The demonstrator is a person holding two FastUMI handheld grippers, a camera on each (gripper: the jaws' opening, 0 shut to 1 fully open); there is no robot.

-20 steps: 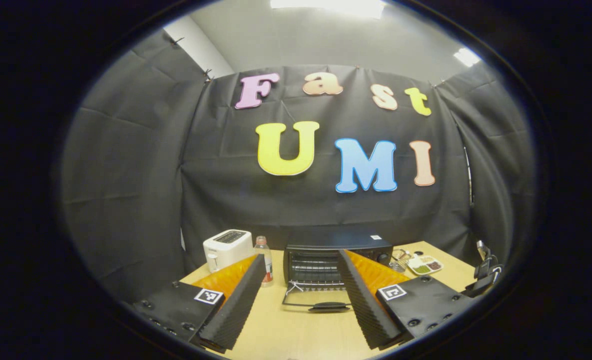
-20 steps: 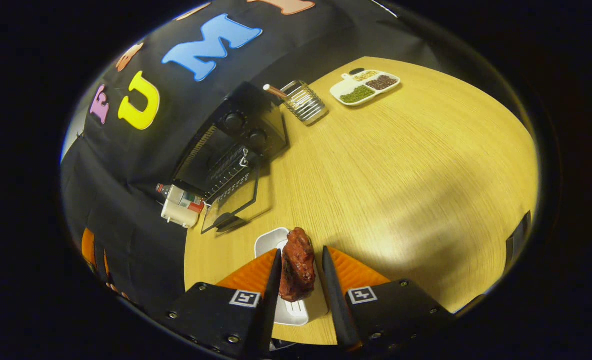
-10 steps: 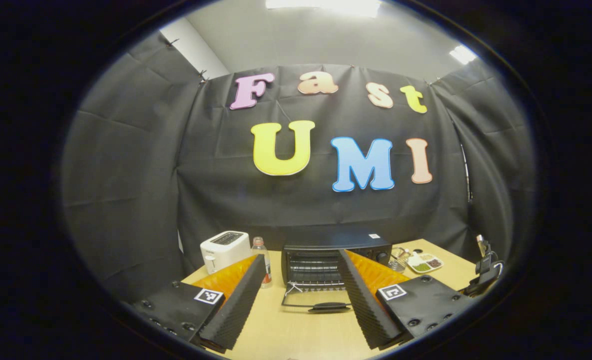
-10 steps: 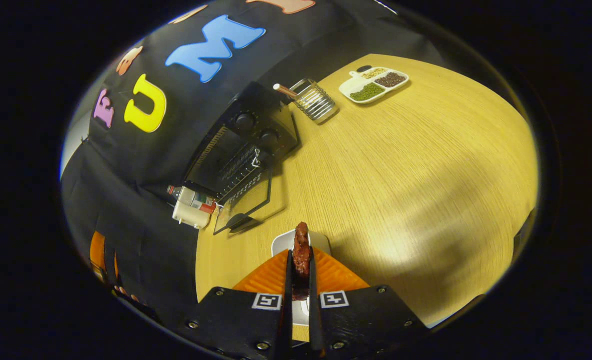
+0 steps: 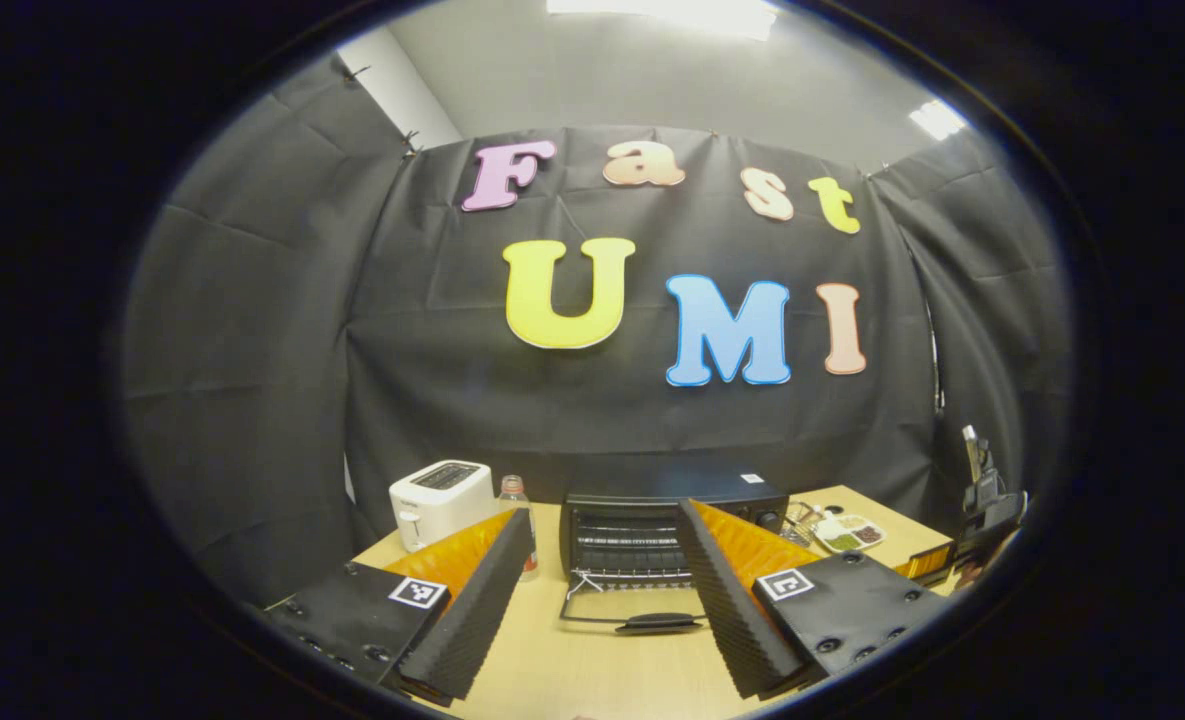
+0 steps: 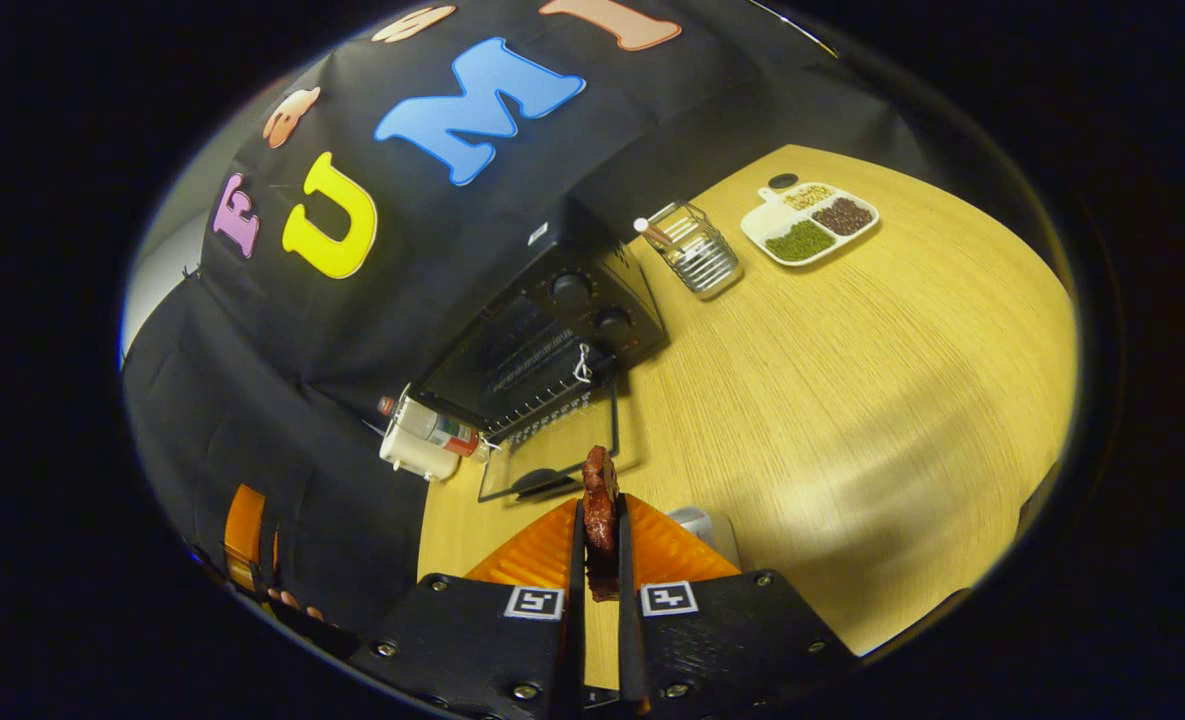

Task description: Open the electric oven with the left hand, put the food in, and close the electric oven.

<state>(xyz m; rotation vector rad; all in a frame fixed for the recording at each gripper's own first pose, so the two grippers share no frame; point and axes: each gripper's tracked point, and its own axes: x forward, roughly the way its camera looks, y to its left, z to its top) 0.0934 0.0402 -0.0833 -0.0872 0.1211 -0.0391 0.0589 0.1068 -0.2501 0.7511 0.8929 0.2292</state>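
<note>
Booth: black cloth walls stand behind a light wooden worktop (image 6: 852,340).
Oven: the oven (image 5: 667,518) (image 6: 552,340) is black and stands at the back of the worktop, against the cloth; this is the landmark for the rest.
Oven door: the door (image 5: 634,605) (image 6: 552,455) is folded down flat in front of the oven, and its dark handle is at the near edge. A wire rack shows inside the cavity.
Left tongs: the left tongs (image 5: 602,590) are wide open and hold nothing. They are in front of the oven, apart from it, and the lowered door shows between the two fingers.
Right tongs: the right tongs (image 6: 600,560) are closed on the meat (image 6: 599,500), a dark red piece which stands up between the two fingers. They are above the worktop, in front of the oven door.
Plate: a small white plate (image 6: 697,525) lies on the worktop just beside the right tongs, farther from the oven than the door.
Toaster: a white toaster (image 5: 440,502) stands left of the oven, with a bottle (image 5: 518,520) between them.
Rack: a wire basket (image 6: 697,255) stands just right of the oven.
Tray: a white divided tray (image 6: 810,222) with green and brown fillings lies farther right of the oven, past the basket.
</note>
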